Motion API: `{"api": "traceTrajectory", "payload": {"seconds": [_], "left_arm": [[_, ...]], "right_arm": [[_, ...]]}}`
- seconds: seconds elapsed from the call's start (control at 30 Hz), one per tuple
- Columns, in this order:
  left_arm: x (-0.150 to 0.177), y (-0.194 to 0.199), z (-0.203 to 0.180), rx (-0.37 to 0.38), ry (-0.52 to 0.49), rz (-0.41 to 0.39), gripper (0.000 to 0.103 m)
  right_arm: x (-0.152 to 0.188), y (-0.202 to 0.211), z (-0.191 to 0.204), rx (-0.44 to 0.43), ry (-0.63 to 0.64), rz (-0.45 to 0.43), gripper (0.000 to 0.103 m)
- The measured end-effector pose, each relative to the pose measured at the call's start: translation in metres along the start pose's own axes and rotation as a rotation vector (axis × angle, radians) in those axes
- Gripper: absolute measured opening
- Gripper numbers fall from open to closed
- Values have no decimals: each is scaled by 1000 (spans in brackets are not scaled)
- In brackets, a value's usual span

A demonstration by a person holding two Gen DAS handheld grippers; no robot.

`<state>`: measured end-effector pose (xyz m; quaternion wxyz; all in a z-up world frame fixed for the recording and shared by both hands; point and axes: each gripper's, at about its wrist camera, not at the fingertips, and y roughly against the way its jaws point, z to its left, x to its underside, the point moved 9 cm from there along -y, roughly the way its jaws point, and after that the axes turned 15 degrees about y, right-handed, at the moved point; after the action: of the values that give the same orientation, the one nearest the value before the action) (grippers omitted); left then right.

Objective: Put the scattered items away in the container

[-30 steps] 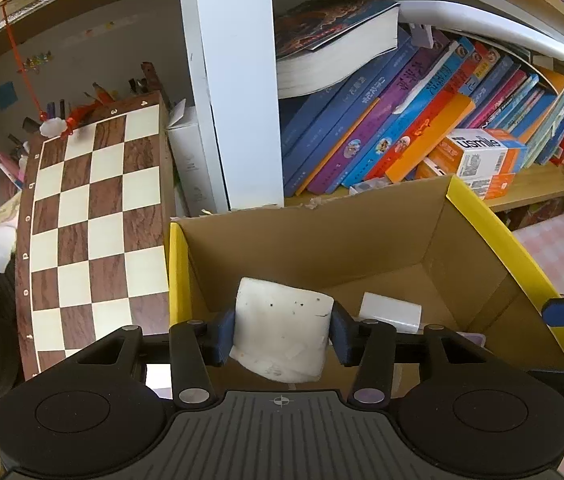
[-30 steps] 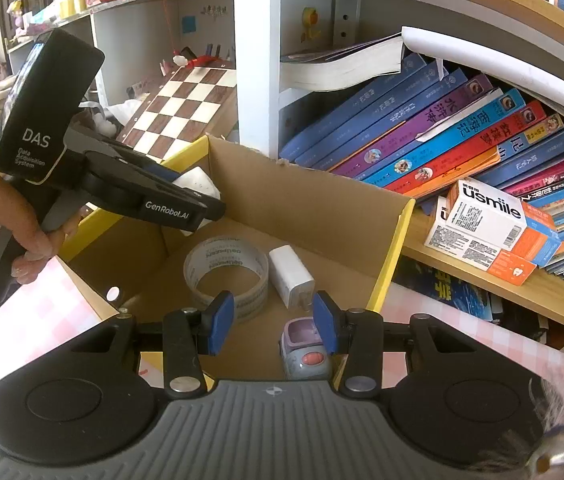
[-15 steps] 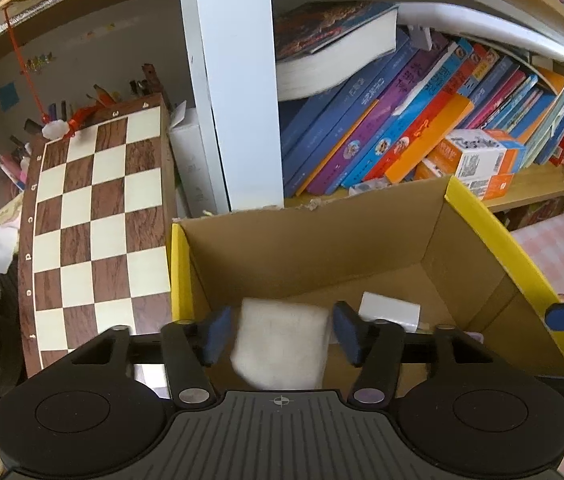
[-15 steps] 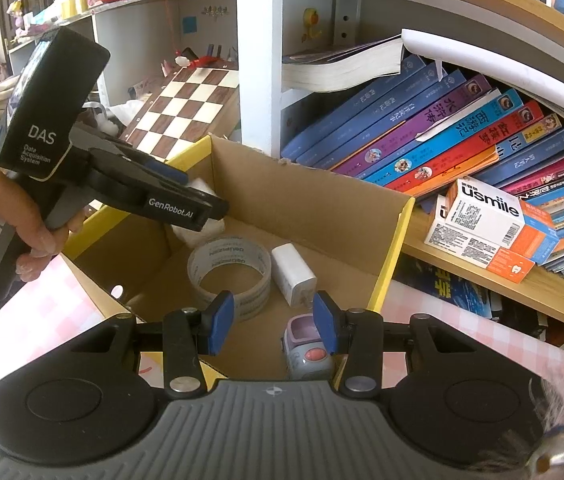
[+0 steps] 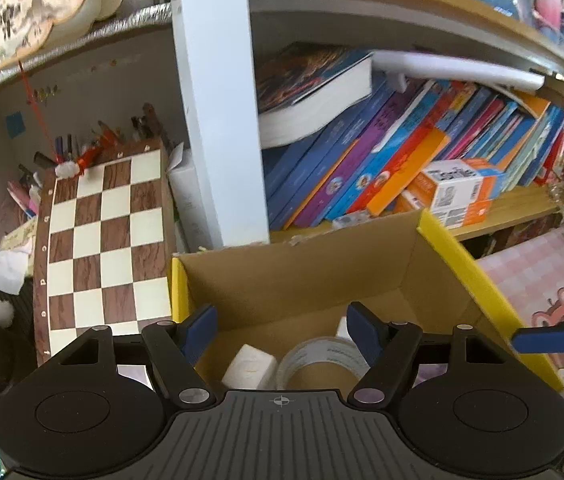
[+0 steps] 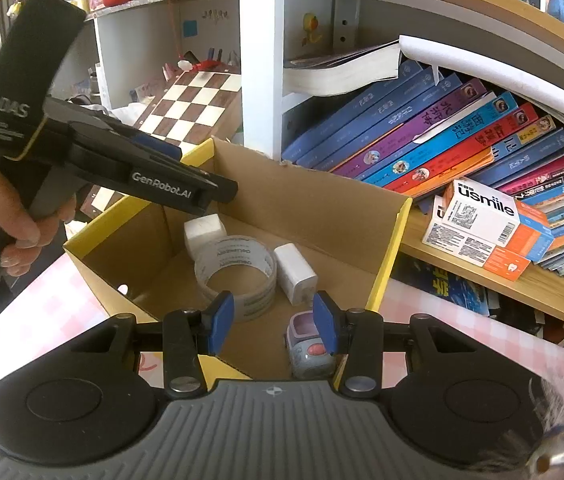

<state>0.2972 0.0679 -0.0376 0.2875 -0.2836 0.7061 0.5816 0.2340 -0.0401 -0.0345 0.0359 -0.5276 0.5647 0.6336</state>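
Bright daylight, fisheye-warped edges, slight blur

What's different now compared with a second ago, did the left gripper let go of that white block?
Yes. The left gripper opened and released the white block, which dropped into the cardboard box and now lies beside the tape roll. The right gripper stayed open and empty over the box's near edge; the tape roll, white charger and small toy kept their places.

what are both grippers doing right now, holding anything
Left gripper: open, holding nothing, above the cardboard box.
Right gripper: open, holding nothing.
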Motion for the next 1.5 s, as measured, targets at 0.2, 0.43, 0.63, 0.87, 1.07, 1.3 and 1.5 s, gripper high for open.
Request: {"api": "traceTrajectory", "payload": {"seconds": [0.2,0.43,0.63,0.87,1.07,1.3,1.5], "left_arm": [[0,27,-13,28,-2,-39,76],[8,63,-24,58,0,-75,81],[24,91,-25,55,70,-96,85],[58,109,-15,-44,139,-72,85],[83,118,-9,-131,168,-58,86],[100,128,-22,-175,144,-55,86],[113,131,-38,-188,107,-46,86]], "right_arm": [[0,11,3,9,-9,-11,41],[5,28,6,20,-36,-27,42],[12,45,8,33,-76,-43,42],[38,63,16,59,-124,-27,42],[63,77,15,106,-157,2,45],[89,93,11,155,-195,25,50],[107,103,11,187,-221,48,56]]}}
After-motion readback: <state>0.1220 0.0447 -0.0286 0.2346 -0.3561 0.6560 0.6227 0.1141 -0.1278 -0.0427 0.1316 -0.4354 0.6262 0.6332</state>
